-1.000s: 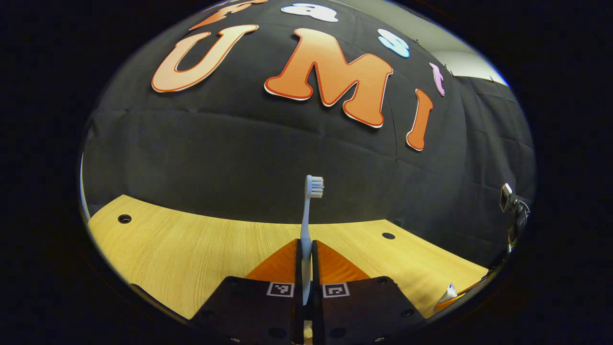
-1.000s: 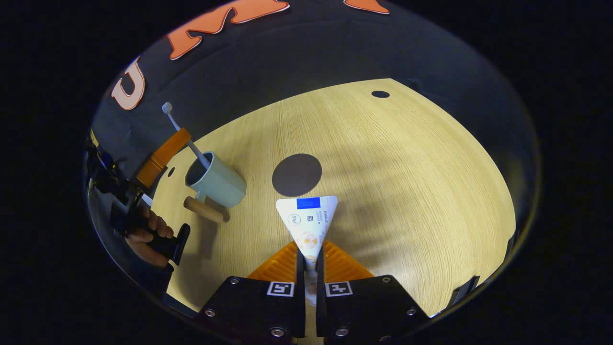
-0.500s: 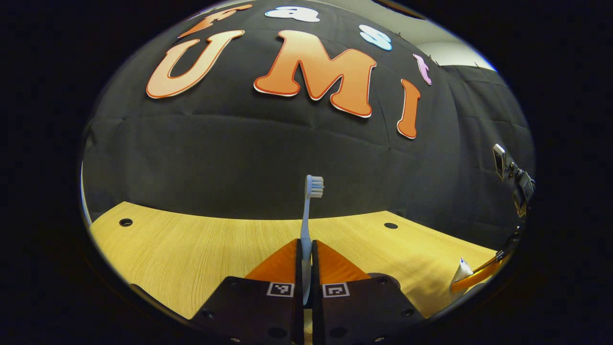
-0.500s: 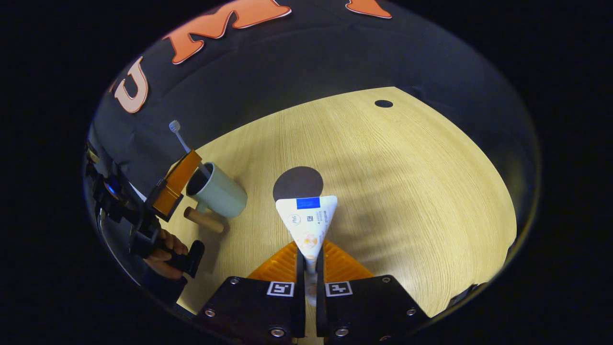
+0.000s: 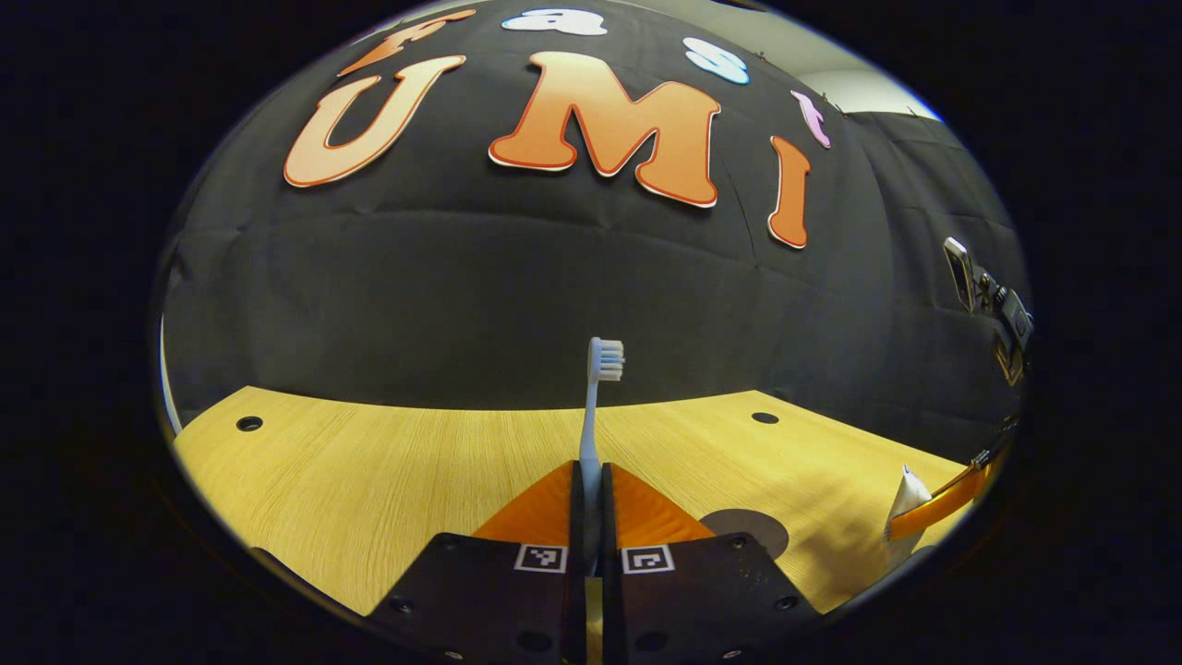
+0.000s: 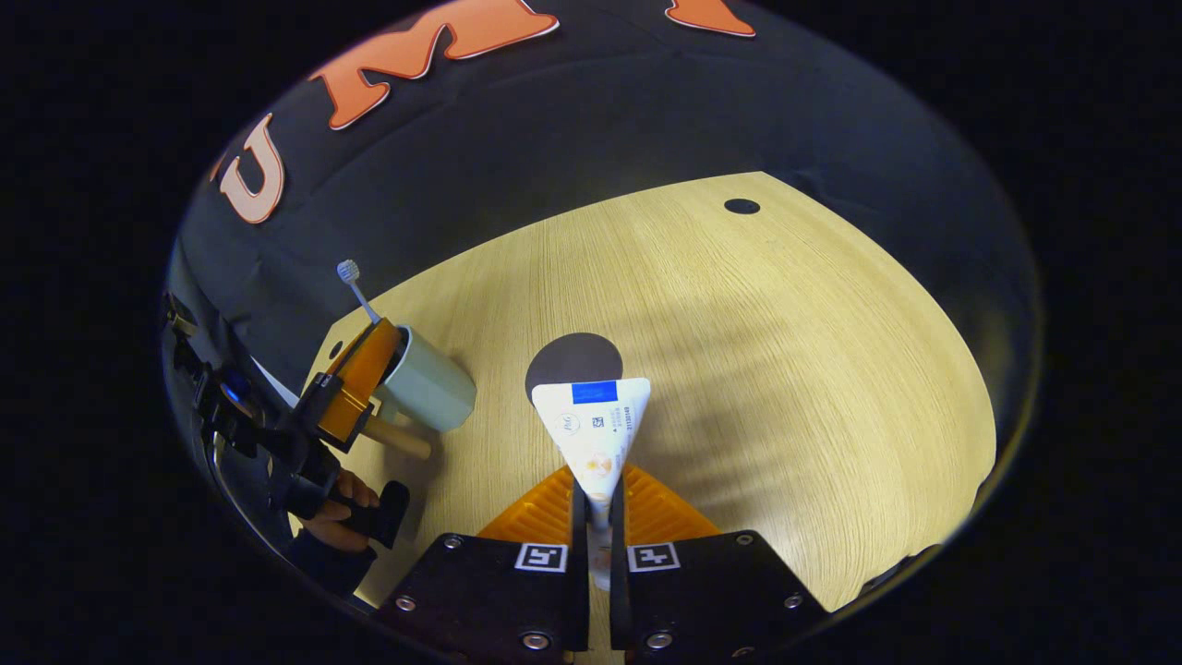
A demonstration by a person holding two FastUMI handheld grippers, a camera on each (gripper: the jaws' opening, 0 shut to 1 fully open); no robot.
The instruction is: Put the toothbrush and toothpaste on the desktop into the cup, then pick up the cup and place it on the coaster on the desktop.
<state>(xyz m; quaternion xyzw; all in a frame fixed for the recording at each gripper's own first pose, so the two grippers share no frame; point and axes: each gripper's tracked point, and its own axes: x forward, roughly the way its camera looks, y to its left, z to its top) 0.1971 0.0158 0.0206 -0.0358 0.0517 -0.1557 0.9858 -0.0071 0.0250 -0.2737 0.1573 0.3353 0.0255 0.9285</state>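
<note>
Toothbrush point(image 5: 591, 406) upright, pinched in left gripper point(image 5: 591, 480), handle end over cup point(image 6: 427, 390) mouth, toothpaste point(image 6: 596, 434) clamped in right gripper point(image 6: 596, 494), crimped end forward, dark coaster point(image 6: 568, 356) just beyond it on desktop point(image 6: 785, 369)

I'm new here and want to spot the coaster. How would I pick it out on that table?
Start with the wooden table. Near its middle, just beyond the toothpaste tube's wide end and to the right of the pale green cup, lies the coaster. It is a flat, dark grey disc, far larger than the small black holes in the tabletop.
</note>
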